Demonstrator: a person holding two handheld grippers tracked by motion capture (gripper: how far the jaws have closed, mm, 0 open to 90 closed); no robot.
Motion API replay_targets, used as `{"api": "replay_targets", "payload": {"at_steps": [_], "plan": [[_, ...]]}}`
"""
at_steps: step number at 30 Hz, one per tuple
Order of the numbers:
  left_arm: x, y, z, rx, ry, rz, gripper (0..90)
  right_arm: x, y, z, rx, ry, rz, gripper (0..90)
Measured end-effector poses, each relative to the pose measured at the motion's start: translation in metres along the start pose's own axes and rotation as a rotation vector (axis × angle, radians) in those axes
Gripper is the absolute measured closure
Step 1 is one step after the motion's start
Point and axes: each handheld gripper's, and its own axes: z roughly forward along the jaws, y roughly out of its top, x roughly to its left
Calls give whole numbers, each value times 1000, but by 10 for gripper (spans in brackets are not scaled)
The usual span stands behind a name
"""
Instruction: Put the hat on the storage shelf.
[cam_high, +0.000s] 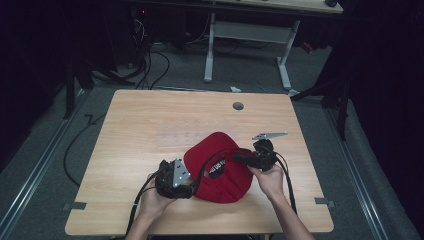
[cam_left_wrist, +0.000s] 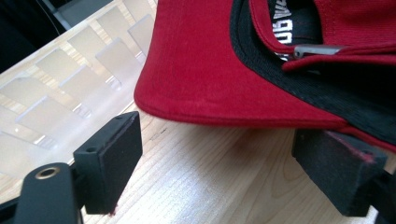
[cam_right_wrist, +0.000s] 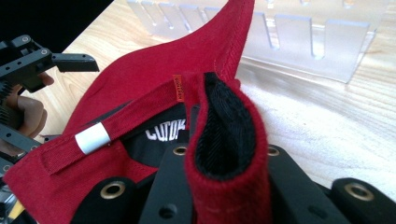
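pinched red fabric, black-lined, bunched between the right gripper's (cam_right_wrist: 224, 186) two black fingers in the right gripper view; fingers clamped together on that fold of the cap's edge. one red cap (cam_high: 220, 170), lying upside down on the near middle of the counter (cam_high: 150, 125), black inner band and white lettering facing up. one white tag on the cap's rear strap (cam_right_wrist: 92, 138), one small orange label (cam_right_wrist: 177, 88) sewn beside the fold. one clear plastic slotted rack (cam_right_wrist: 299, 42) standing on the counter just past the cap.

left gripper (cam_left_wrist: 215, 154) low at the cap's brim (cam_left_wrist: 210, 79), seen in the left gripper view: two black fingers (cam_left_wrist: 112, 158) spread apart, one on each side, wood grain bare between them, brim edge just above and beyond the gap, not pressed by either pad.

two hands from the near edge in the high view: left hand (cam_high: 152, 200) on the gripper at the cap's left side, right hand (cam_high: 270, 180) on the gripper at the cap's right side. two trailing black cables. one grey three-cornered plate (cam_high: 270, 135) above the right gripper, another on the left. one round hole (cam_high: 238, 106) in the counter, well apart from the cap, toward the far edge.
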Motion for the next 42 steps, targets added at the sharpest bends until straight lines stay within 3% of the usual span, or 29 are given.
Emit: {"api": "replay_targets", "payload": {"at_steps": [10,16,32,34,36,38,42], "plan": [[-2,0,1,7,2,38,221,3,0,2,25,9,-2,838],[-1,0,0,3,-2,30,300,4,0,1,23,30,10,837],[-5,-2,0,-1,-12,72,318,3,1,1,33,60,29,836],[-7,-2,-2,6,-37,82,313,3,1,2,39,61,30,836],[-13,-1,-3,-6,-74,69,324,4,1,6,48,115,34,836],[-17,-2,-1,-6,-68,92,343,8,1,9,52,116,22,836],[-12,0,-2,-4,-58,72,417,11,1,12,56,106,11,835]]}}
